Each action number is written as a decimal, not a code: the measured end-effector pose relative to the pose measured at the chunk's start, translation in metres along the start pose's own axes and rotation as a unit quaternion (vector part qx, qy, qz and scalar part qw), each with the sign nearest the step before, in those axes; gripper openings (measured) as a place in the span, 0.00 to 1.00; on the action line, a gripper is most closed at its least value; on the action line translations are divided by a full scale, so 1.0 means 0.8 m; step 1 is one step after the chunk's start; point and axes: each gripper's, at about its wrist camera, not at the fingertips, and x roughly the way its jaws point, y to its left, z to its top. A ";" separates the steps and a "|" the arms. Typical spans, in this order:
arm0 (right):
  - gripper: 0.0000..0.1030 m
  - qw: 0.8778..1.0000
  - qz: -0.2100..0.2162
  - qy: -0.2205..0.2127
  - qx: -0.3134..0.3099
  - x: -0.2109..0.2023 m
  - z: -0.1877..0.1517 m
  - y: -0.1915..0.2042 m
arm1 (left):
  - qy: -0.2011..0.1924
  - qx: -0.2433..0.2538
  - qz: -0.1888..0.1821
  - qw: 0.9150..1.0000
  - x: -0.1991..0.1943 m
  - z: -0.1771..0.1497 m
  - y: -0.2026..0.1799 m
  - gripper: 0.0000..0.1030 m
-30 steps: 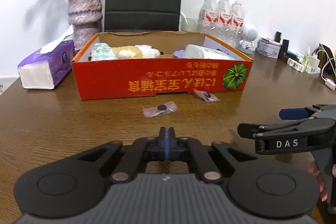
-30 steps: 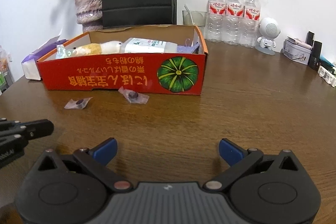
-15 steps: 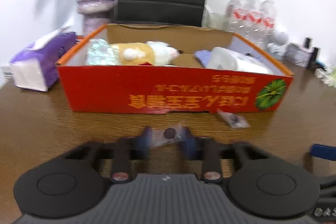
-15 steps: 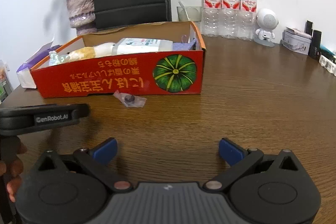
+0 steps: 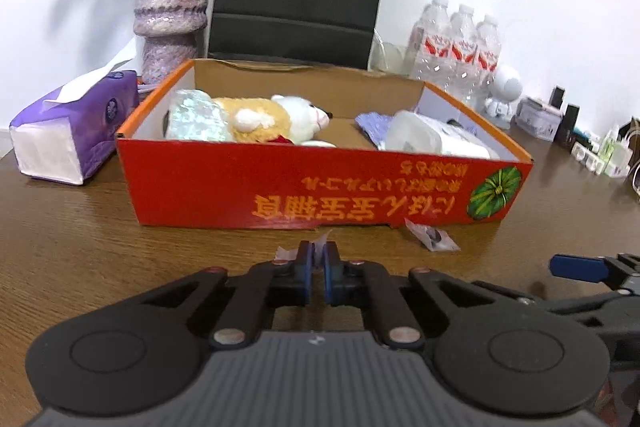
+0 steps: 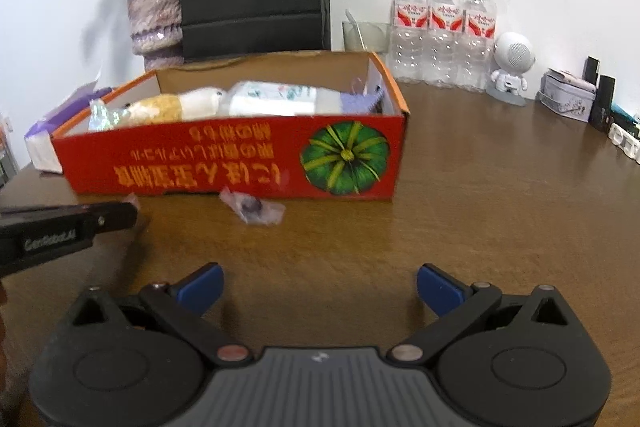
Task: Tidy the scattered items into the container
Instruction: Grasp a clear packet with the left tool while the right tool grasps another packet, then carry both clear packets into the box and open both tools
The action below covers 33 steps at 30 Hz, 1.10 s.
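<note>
Jaws of the left gripper (image 5: 317,259) had just clenched on a wrapped sweet (image 5: 320,250), readying it for the red box (image 5: 280,183); right gripper (image 6: 320,285) gaped empty.

Home tabletop: flower vase (image 5: 171,7), tissue pack (image 5: 72,131), water bottles (image 6: 444,27)

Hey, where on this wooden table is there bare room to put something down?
The wide brown wooden tabletop right of the red cardboard box is bare up to the clear water bottles and the small gadgets along the right edge. Left of the box is crowded by the purple tissue pack; a clear-wrapped sweet lies along the box's front.
</note>
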 end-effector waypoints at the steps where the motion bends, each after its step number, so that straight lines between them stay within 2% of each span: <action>1: 1.00 1.000 0.003 -0.001 0.002 0.003 0.004 0.003 | -0.001 -0.003 -0.002 1.000 -0.001 0.001 0.005 0.06; 8: 1.00 1.000 0.001 0.014 0.000 0.041 0.029 0.036 | -0.009 -0.022 -0.018 1.000 -0.010 0.009 0.033 0.06; 9: 0.96 1.000 0.001 0.016 -0.001 0.046 0.032 0.040 | -0.009 -0.025 -0.022 0.999 -0.010 0.009 0.036 0.06; 11: 0.81 1.000 -0.007 0.015 -0.005 0.053 0.035 0.046 | -0.006 -0.029 -0.030 0.999 -0.010 0.010 0.039 0.06; 12: 0.61 1.000 -0.015 0.010 -0.012 0.053 0.037 0.048 | -0.005 -0.030 -0.034 0.999 -0.010 0.010 0.040 0.06; 13: 0.36 1.000 -0.012 0.006 -0.015 0.052 0.038 0.048 | -0.004 -0.030 -0.037 0.999 -0.011 0.010 0.039 0.06; 14: 0.26 1.000 -0.002 0.006 -0.013 0.049 0.039 0.046 | -0.003 -0.028 -0.039 0.999 -0.011 0.009 0.039 0.06; 16: 0.17 1.000 0.012 0.003 -0.007 0.042 0.036 0.039 | -0.004 -0.025 -0.044 0.999 -0.013 0.008 0.037 0.06; 19: 0.16 1.000 0.024 -0.014 0.007 0.026 0.030 0.029 | -0.006 -0.020 -0.048 0.999 -0.016 0.006 0.032 0.06; 20: 0.00 0.999 0.028 -0.021 0.010 0.021 0.030 0.026 | -0.007 -0.018 -0.048 0.999 -0.016 0.006 0.031 0.06; 28: 0.01 0.997 0.049 -0.051 0.011 -0.004 0.030 0.020 | -0.009 -0.014 -0.042 0.999 -0.017 0.002 0.029 0.06; 33: 0.01 0.996 0.058 -0.068 0.008 -0.019 0.031 0.024 | -0.024 -0.019 -0.044 0.999 -0.029 0.007 0.028 0.06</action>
